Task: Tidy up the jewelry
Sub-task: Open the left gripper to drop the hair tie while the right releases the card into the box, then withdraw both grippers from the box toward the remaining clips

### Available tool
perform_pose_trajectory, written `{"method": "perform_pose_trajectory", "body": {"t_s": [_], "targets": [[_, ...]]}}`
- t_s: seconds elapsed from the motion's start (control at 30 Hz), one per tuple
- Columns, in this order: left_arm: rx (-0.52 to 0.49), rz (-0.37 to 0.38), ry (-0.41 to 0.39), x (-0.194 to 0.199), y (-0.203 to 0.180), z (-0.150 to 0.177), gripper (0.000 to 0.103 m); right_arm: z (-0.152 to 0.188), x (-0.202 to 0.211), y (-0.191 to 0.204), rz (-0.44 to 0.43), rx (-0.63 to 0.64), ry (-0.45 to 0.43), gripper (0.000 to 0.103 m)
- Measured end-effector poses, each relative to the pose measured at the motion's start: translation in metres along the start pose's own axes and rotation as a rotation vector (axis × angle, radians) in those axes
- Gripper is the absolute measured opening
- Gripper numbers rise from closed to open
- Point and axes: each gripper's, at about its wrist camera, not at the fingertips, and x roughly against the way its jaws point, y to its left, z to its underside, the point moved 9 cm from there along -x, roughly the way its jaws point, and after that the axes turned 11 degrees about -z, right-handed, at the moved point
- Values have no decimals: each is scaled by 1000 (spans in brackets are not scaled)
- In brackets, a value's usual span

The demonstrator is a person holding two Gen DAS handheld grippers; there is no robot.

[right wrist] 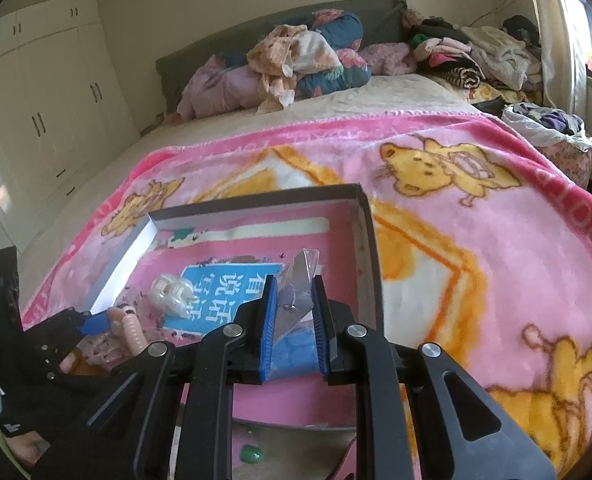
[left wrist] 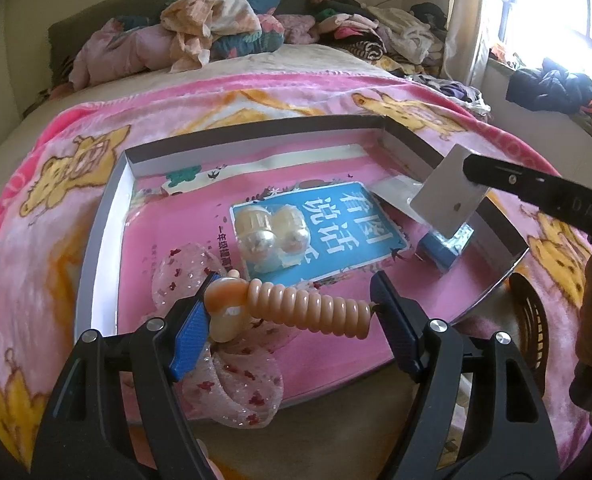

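Note:
A shallow grey-walled box lies on the bed with a pink book in it. My left gripper is shut on a peach spiral hair tie, with its bead end at the left pad, low over the box's near side. Two pearl clips rest on the book's blue label. A sheer pink scrunchie lies under the left finger. My right gripper is shut on a grey card in a clear packet, above a small blue box at the tray's right side.
A pink bear-print blanket covers the bed. Heaped clothes lie at the headboard. A dark basket stands off the box's near right corner. A green stone lies before the box. Wardrobe doors line the left wall.

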Motion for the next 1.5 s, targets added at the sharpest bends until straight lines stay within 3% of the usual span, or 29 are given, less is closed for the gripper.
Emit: {"method": "perform_pose_trajectory", "body": {"t_s": [0.17, 0.8, 1.23, 1.5], "targets": [[1, -2, 0, -2, 2, 0, 66, 4, -5, 1, -3, -1, 10, 19], [4, -17, -1, -2, 9, 3, 68, 19, 18, -6, 20, 0, -3, 50], [27, -43, -71, 33, 11, -1, 86, 22, 60, -2, 46, 12, -57, 66], [47, -30, -122, 65, 9, -1, 89, 30, 89, 3, 54, 13, -85, 72]]}}
